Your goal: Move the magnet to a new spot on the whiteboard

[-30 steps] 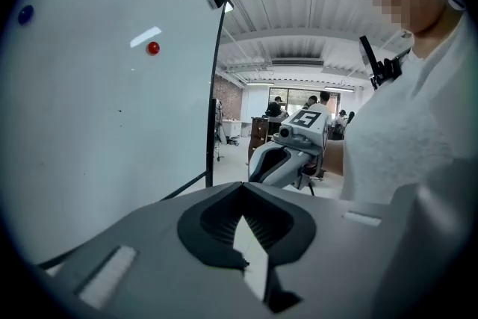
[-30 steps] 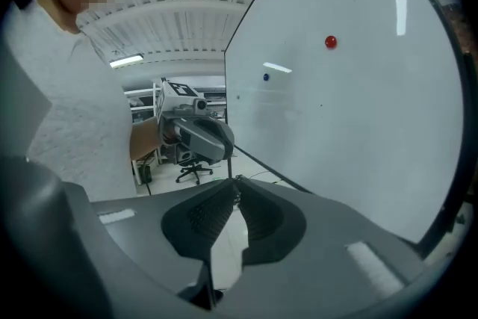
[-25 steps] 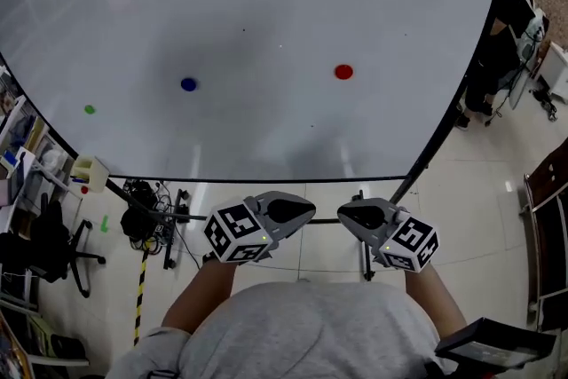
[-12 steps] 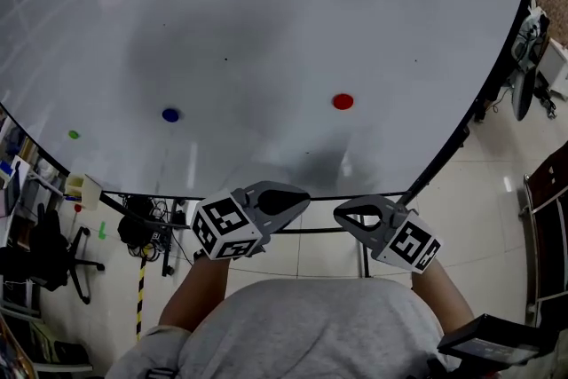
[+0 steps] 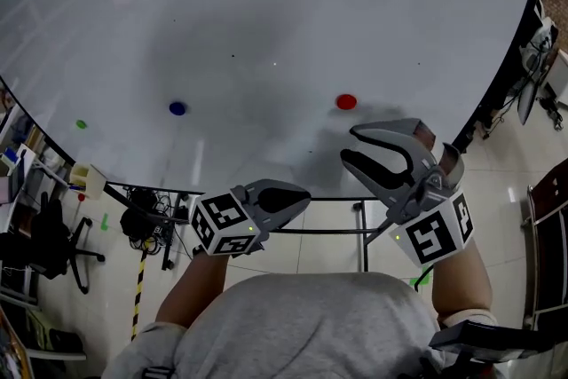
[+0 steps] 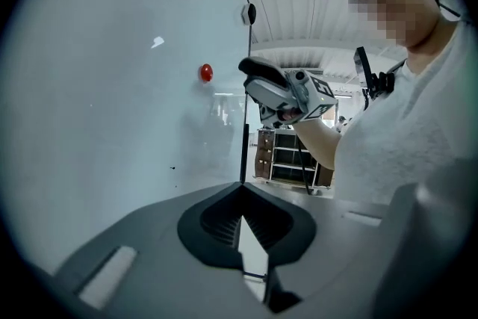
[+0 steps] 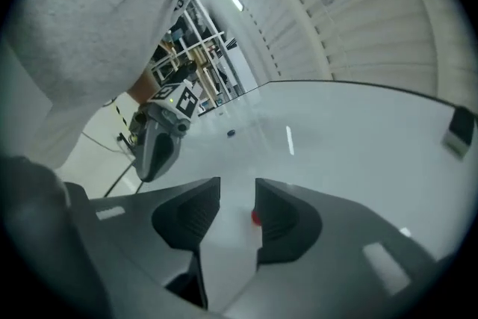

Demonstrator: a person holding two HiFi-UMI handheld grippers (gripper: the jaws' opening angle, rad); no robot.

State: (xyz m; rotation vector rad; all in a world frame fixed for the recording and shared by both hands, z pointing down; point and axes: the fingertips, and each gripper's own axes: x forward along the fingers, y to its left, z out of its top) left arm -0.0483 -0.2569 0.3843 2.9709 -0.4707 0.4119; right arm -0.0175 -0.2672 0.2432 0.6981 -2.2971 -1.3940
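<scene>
A red magnet (image 5: 346, 102) sticks to the whiteboard (image 5: 266, 4), right of centre. A blue magnet (image 5: 177, 108) and a small green one (image 5: 81, 124) sit further left. My right gripper (image 5: 352, 145) is raised just below the red magnet, a short way off it, its jaws opening with nothing between them. In the right gripper view the red magnet (image 7: 255, 217) peeks out beside one of that gripper's (image 7: 237, 194) jaws, partly hidden. My left gripper (image 5: 302, 198) hangs low by the board's bottom edge, shut and empty. The left gripper view shows the red magnet (image 6: 205, 72) and the right gripper (image 6: 250, 69).
The board's black frame (image 5: 479, 102) runs down the right side, with its stand (image 5: 364, 235) below. Cables (image 5: 142, 222) and an office chair (image 5: 53, 244) crowd the floor at the left. A dark rack (image 5: 546, 235) stands at the right edge.
My right gripper has risen toward the red magnet and its jaws have opened. The left gripper has barely moved. The view has shifted slightly.
</scene>
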